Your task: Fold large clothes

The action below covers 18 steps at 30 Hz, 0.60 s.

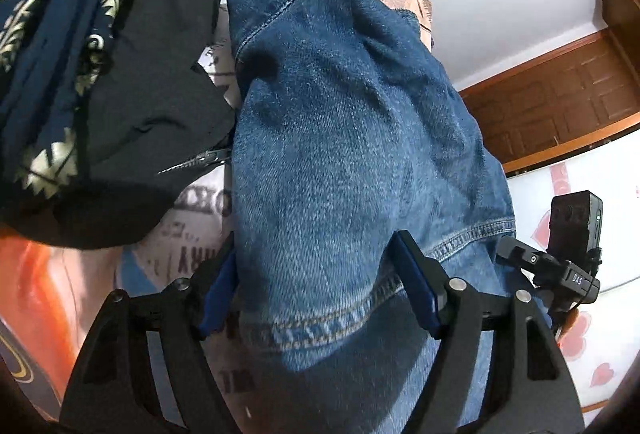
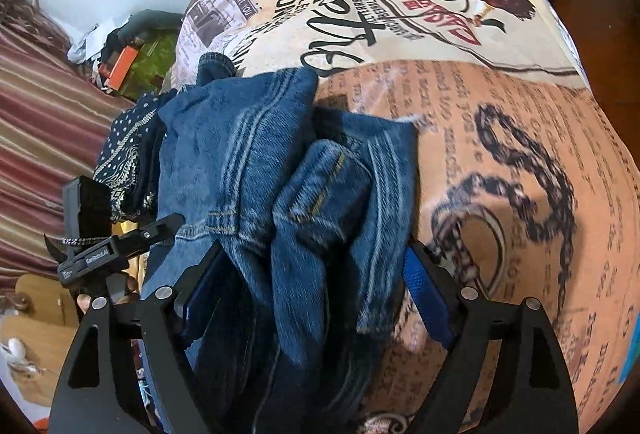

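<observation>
A bed covered by a newspaper-print sheet (image 2: 500, 122) fills both views. The left gripper (image 1: 316, 286) and right gripper (image 2: 316, 278) each stand spread around thick bunches of the blue denim jacket (image 1: 344, 122), lying crumpled near a black zipped garment (image 1: 152, 114) and a navy patterned cloth (image 1: 60, 14). Bulky denim could slip from either grip, and dragging might snag those neighbours.
</observation>
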Motion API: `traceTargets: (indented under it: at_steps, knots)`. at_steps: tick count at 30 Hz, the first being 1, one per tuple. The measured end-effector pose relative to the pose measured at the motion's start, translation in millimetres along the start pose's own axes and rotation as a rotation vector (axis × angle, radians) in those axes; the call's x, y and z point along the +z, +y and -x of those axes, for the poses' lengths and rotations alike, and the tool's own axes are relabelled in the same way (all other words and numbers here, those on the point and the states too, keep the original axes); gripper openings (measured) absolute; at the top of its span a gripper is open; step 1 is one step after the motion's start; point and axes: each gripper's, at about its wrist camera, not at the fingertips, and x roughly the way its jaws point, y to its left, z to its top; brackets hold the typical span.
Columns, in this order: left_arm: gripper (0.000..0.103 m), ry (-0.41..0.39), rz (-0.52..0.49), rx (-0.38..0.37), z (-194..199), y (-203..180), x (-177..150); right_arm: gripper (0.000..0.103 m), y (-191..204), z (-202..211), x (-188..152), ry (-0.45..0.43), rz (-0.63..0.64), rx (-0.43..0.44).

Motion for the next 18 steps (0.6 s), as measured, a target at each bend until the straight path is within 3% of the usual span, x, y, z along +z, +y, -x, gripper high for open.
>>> traceTargets:
  at_steps: [5,7,13,18]
  knots:
    - [0.073,0.001,0.025,-0.015,0,4,4,0.076,-1,1,0,0.006,-0.004,0.006]
    - [0.070,0.005,0.034,-0.014,1,4,1,0.062,-1,2,-2,0.016,-0.011,0.017]
    - [0.051,-0.006,0.002,0.009,19,-11,-14,0.038,8,13,-13,0.024,-0.026,0.030]
    - [0.038,-0.029,-0.042,0.006,45,-32,-26,0.029,32,32,-19,-0.004,0.020,0.040]
